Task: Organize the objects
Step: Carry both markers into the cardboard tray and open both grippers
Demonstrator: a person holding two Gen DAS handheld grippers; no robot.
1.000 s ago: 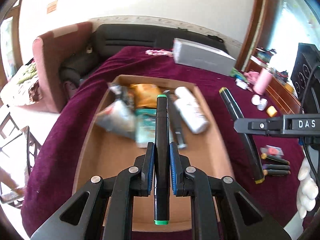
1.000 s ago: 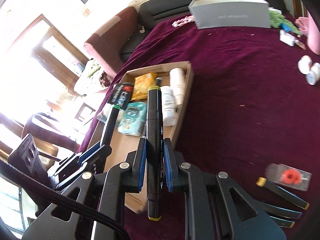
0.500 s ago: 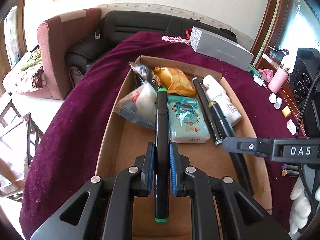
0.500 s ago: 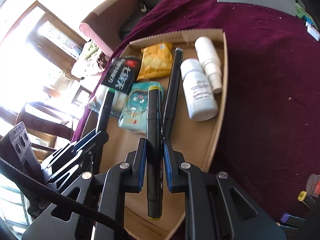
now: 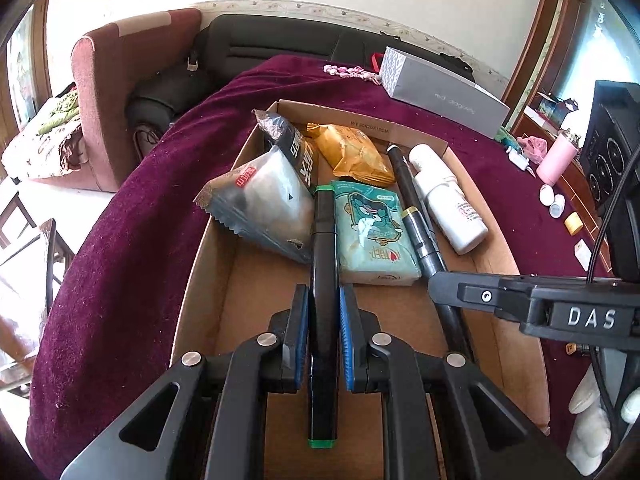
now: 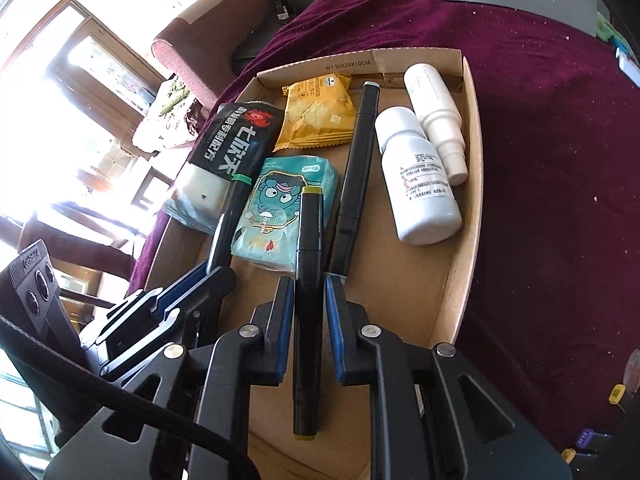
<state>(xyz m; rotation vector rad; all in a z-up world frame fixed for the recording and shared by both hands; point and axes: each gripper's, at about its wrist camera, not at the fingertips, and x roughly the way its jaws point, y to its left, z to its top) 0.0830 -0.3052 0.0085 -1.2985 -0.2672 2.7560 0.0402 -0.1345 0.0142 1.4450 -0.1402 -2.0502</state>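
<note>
My left gripper (image 5: 324, 304) is shut on a black marker with green caps (image 5: 323, 264), held over the open cardboard tray (image 5: 200, 264). My right gripper (image 6: 308, 284) is shut on a black marker with olive-yellow caps (image 6: 307, 264) over the same tray (image 6: 468, 184). In the right wrist view the left gripper (image 6: 208, 276) and its green-capped marker (image 6: 230, 220) stand at the left. A third black marker (image 6: 356, 176) lies in the tray beside a teal tissue pack (image 6: 276, 204). The right gripper's finger (image 5: 532, 308) crosses the left wrist view.
The tray also holds a yellow snack pack (image 6: 318, 112), a black and grey snack bag (image 6: 228, 148) and two white bottles (image 6: 420, 184). A grey box (image 5: 440, 92) lies on the maroon cloth (image 6: 552, 160) behind. More markers (image 6: 588, 436) lie at the right. An armchair (image 5: 116, 76) stands at the left.
Both grippers came down and in over the tray with their markers; the right one moved left from above the cloth. In the last half second they barely moved.
</note>
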